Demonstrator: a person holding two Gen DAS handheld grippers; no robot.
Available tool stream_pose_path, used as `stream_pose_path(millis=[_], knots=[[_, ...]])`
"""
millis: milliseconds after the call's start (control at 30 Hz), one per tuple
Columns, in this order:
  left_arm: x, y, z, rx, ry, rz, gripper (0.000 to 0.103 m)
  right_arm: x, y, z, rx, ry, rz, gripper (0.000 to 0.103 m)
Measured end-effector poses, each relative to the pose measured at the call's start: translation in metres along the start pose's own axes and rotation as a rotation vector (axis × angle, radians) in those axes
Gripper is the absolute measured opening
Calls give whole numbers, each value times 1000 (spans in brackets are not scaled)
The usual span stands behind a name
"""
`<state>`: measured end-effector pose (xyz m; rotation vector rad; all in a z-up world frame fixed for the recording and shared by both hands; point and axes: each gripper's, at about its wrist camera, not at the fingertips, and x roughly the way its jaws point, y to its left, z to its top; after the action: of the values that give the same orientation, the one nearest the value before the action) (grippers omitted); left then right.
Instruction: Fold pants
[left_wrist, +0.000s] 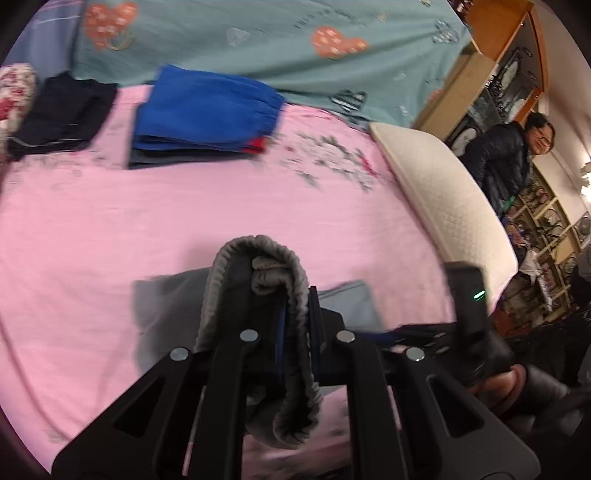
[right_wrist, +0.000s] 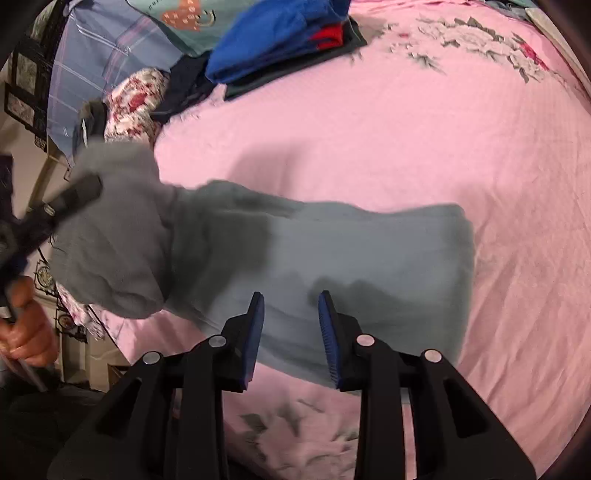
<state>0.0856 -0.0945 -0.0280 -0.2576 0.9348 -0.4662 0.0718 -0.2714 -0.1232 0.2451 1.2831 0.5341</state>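
While the left gripper (left_wrist: 291, 325) has its fingers clamped on the ribbed end of the grey pants (right_wrist: 332, 258), lifted off the pink bed (right_wrist: 369, 147), the right gripper (right_wrist: 291, 332) hovers with fingers apart, holding nothing. Carry the raised end over the flat half, align edges, then release.

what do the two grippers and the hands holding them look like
Both are matte black plastic. The left gripper and right gripper each have angular linkage arms with triangular cut-outs, round silver pivot pins, and fingers lined with ribbed blue pads. A small green light glows on the right gripper's upright black body. The left hand is bare-skinned; no cables show.
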Motion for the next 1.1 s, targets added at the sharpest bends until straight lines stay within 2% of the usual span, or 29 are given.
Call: stream_pose_path(millis=[100, 200, 267, 300, 333, 467, 533, 600, 700, 767, 867, 933, 1033, 1067, 1100], knots=[[47, -48, 3, 29, 47, -21, 10, -8, -21, -5, 42, -21, 44, 31], [89, -71, 0, 26, 111, -27, 10, -23, -44, -13, 76, -47, 53, 32], [119, -78, -5, -3, 203, -27, 23, -32, -61, -19, 106, -48, 55, 32], [125, -80, -7, -38, 237, -42, 44, -37, -68, -22, 116, -48, 46, 32], [123, -80, -7, -60, 229, -59, 59, -41, -72, -24, 122, -52, 48, 32], [71, -77, 4, -44, 104, -66, 77, -68, -95, -35, 168, -88, 89, 32], [45, -59, 10, -46, 41, 12, 86, -77, -103, -36, 197, -111, 130, 38], [36, -40, 7, -47, 23, 124, 86, -82, -104, -32, 204, -130, 170, 52], [40, -2, -8, -110, 80, 250, 86, -79, -95, -22, 221, -137, 215, 52], [42, 9, -22, -111, 107, 290, 86, -74, -85, -14, 222, -110, 211, 52], [47, 10, -44, -91, 139, 331, 86, -69, -56, -7, 131, -102, 205, 52], [57, 9, -54, -79, 166, 333, 86, -66, -36, -5, 49, -98, 161, 52], [70, 10, -65, -57, 215, 340, 88, -48, -21, -2, -1, -58, 98, 52], [74, 10, -67, -45, 228, 340, 88, -41, -17, -2, -23, -39, 64, 48], [77, 12, -68, -37, 234, 340, 88, -33, -9, -3, -76, -16, -23, 26]])
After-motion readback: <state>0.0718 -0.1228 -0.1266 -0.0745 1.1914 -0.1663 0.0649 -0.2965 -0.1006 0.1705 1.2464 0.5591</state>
